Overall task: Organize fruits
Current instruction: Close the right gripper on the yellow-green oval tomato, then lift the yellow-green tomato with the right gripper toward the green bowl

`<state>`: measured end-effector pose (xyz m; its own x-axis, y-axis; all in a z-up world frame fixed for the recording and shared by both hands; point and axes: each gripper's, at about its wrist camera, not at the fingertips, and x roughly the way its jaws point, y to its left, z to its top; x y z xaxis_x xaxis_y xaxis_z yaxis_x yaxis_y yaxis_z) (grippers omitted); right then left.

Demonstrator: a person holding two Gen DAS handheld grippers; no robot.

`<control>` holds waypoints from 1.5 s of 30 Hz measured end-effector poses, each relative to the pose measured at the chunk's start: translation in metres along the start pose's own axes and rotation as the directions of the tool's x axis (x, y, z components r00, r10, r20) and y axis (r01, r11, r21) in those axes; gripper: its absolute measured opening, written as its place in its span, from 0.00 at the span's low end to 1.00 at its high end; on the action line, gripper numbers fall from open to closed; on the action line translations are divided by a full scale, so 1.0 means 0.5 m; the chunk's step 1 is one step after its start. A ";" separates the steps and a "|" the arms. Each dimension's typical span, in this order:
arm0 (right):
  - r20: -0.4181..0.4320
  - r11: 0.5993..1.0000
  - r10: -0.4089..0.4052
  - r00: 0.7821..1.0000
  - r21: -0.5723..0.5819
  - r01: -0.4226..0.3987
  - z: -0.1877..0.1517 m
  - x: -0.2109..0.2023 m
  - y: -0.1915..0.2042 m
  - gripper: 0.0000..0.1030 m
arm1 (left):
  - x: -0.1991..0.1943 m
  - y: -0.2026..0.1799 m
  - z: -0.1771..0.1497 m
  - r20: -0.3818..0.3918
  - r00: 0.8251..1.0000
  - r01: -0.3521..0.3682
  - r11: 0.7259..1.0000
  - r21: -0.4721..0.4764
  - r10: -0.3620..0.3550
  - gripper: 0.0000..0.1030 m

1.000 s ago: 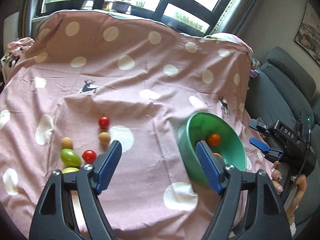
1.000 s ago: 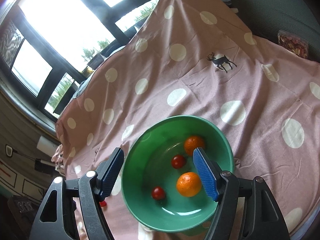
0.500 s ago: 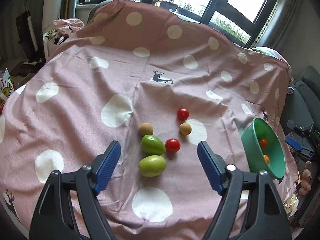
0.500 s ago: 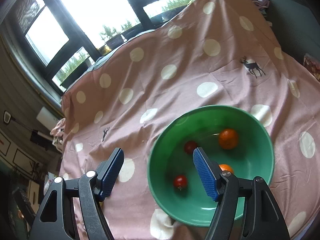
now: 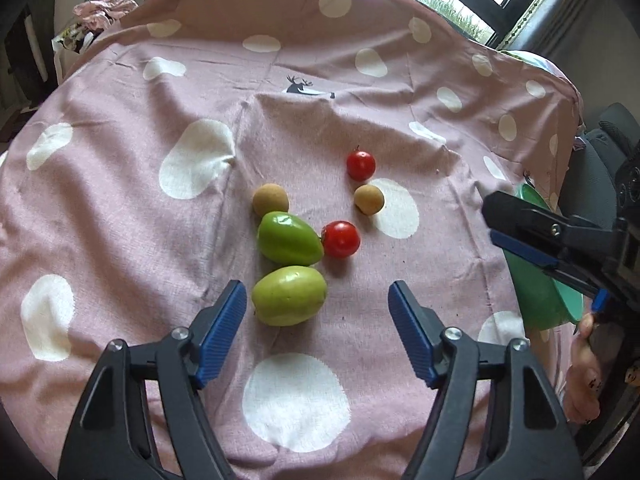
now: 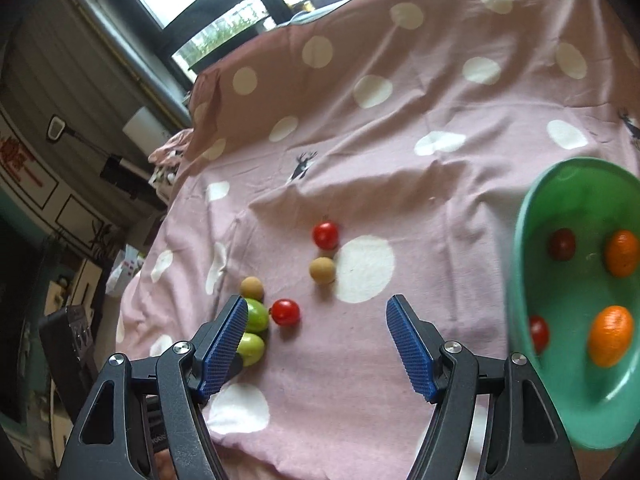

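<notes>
Green bowl (image 6: 524, 280) holding oranges, tomatoes, beside loose fruit

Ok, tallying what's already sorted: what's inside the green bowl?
Inside the green bowl: two oranges and two red tomatoes. The near rim may hide more.

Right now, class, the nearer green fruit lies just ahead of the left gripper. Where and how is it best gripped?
Probably across its short middle, coming from above. The nearer green fruit is egg-shaped and lies on its side on the cloth, long axis left to right. The farther green fruit sits close behind it, so keep the open left gripper off that side.
</notes>
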<state>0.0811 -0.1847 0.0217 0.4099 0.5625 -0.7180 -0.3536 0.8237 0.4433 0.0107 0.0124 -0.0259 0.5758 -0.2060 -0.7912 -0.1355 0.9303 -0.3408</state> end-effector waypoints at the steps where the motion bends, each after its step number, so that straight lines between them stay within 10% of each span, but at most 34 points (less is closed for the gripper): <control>1: -0.026 1.000 0.030 0.999 -0.001 -0.030 -0.002 0.019 0.006 0.70 | 0.005 0.006 -0.001 -0.014 1.000 -0.007 1.000 -0.018 0.007 0.64; 25: -0.269 0.975 0.217 0.938 0.012 -0.222 -0.047 0.210 0.069 0.51 | 0.031 0.012 -0.008 -0.045 0.998 -0.038 0.999 0.008 0.038 0.47; 45: -0.215 0.984 0.165 0.963 -0.026 -0.174 -0.055 0.157 0.076 0.46 | 0.009 -0.037 -0.015 -0.002 1.000 -0.019 0.997 0.071 0.020 0.43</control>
<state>0.0769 -0.1110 -0.0327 0.1558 0.6617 -0.7334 -0.4416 0.7108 0.5475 0.0098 -0.0081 -0.0268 0.5712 -0.1883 -0.7989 -0.0891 0.9533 -0.2884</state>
